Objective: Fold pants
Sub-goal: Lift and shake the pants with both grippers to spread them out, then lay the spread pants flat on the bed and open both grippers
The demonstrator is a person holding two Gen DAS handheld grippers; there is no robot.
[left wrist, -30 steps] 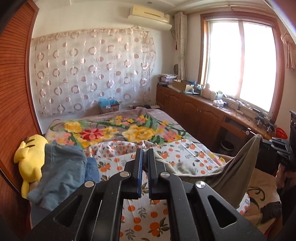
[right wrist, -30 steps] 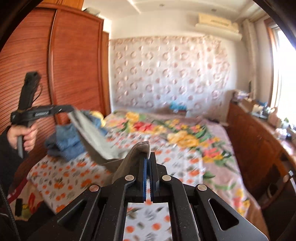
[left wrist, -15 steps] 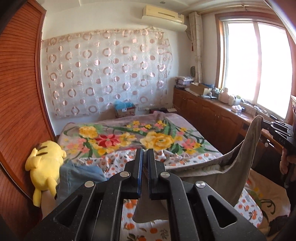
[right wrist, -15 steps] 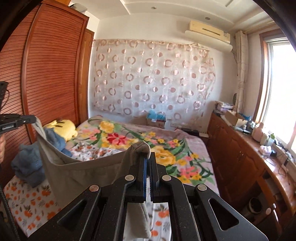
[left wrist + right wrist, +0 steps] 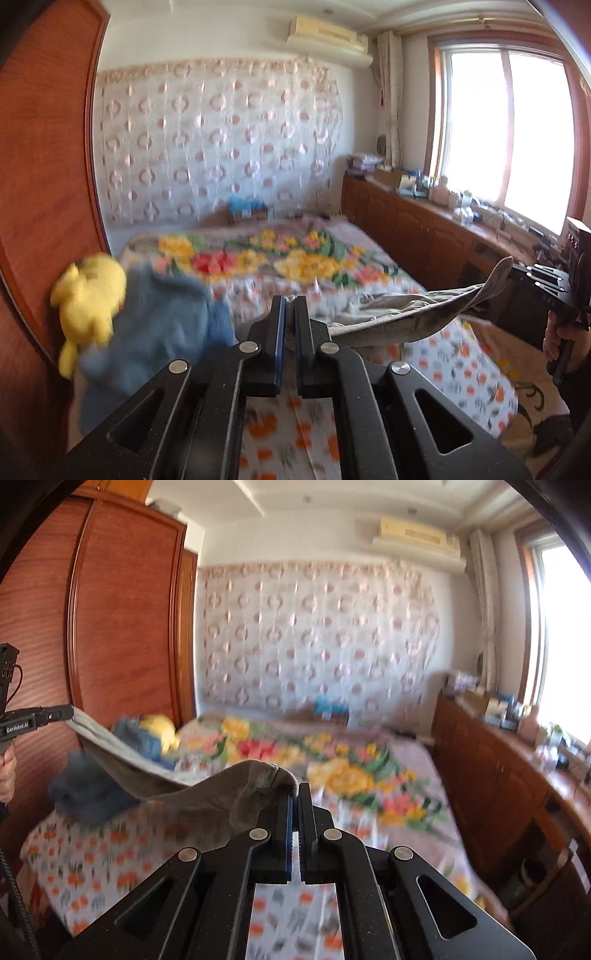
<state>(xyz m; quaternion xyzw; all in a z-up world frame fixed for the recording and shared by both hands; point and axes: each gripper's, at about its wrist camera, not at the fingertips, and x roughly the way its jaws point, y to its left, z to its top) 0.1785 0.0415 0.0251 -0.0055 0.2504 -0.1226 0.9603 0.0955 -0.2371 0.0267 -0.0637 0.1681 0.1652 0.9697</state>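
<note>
Left wrist view first: the left gripper has its jaws pressed together on an edge of the grey pants, the cloth running out from between them toward the right side of the bed. Half a second ago the pants hung between the 2 grippers as a deep, sagging sling well above the bedding; now they stretch into a long, low band, and much of the middle already rests on the orange-patterned sheet. The far end rises to the right gripper, held in the person's hand at the right edge of the frame. I judge this as the laying-down stroke: the garment is being spread flat before any fold is made. A blue garment and a yellow plush toy sit at the bed's left edge, clear of the pants.

Right wrist view: the right gripper is likewise clamped shut, with a bunched hem of the pants humped over the left side of its jaws. From there the cloth dips toward the bed and climbs leftward to the left gripper, where it is also pinched. The sling is shallower than it was half a second ago, so both ends appear to be coming down together. Motion blur softens the bedding in both views.
</note>
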